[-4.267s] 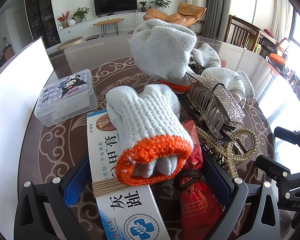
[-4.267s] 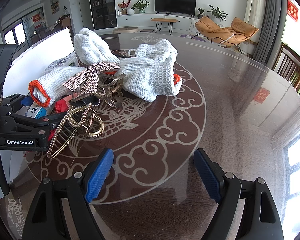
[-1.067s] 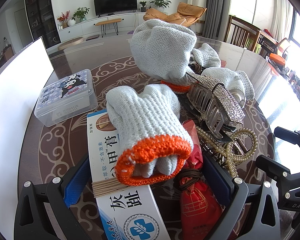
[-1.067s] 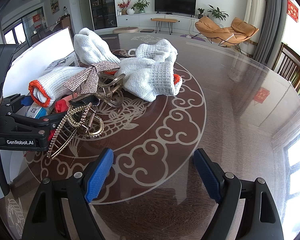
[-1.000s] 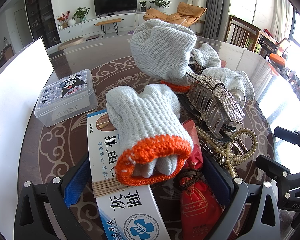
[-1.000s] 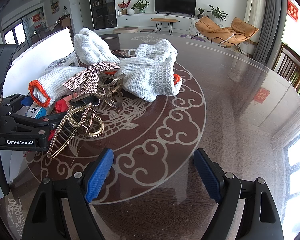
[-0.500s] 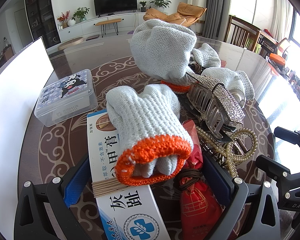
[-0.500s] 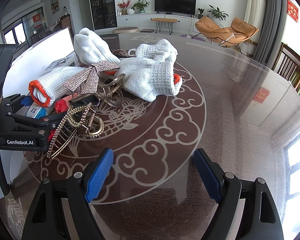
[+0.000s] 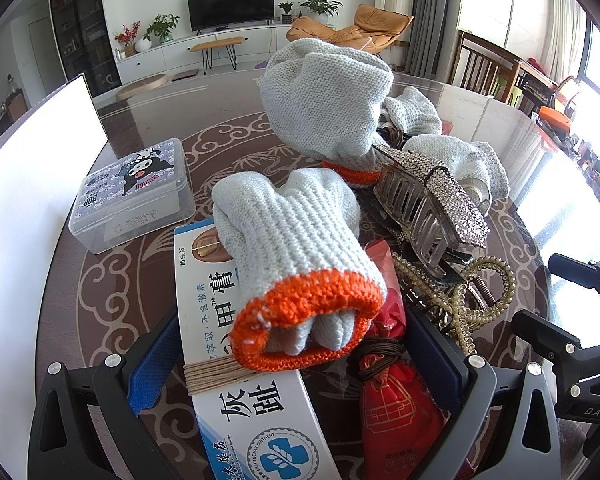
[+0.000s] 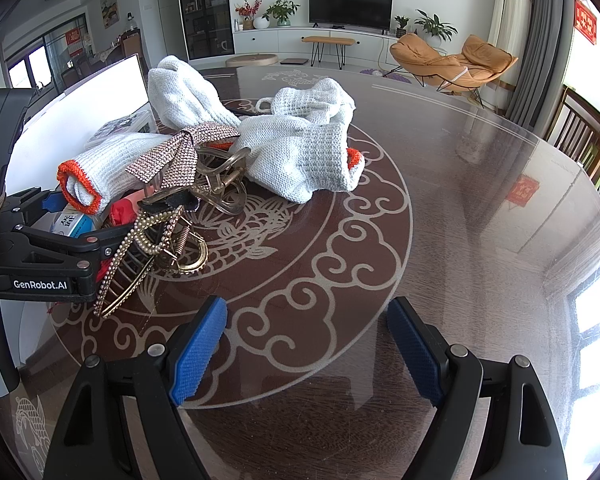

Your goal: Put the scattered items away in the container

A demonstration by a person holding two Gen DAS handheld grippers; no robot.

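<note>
A pile of small items lies on the round glass table [image 10: 480, 208]. In the left wrist view my left gripper [image 9: 292, 360] is open, and its blue pads [image 9: 152, 360] straddle a white ointment box [image 9: 236, 404], a rolled grey glove with an orange cuff [image 9: 296, 248] and a red pouch [image 9: 392, 404]. Beyond these lie a rhinestone hair claw [image 9: 432, 208], a pearl hair claw [image 9: 460, 300] and more grey gloves [image 9: 328, 96]. My right gripper [image 10: 306, 352] is open over bare table, right of the pile. A white container wall [image 9: 32, 184] stands at the left.
A clear plastic box with a cartoon lid [image 9: 132, 192] sits next to the white wall. The left gripper's body [image 10: 40, 256] shows at the left of the right wrist view. Dining chairs [image 10: 580, 136] stand past the table's right edge.
</note>
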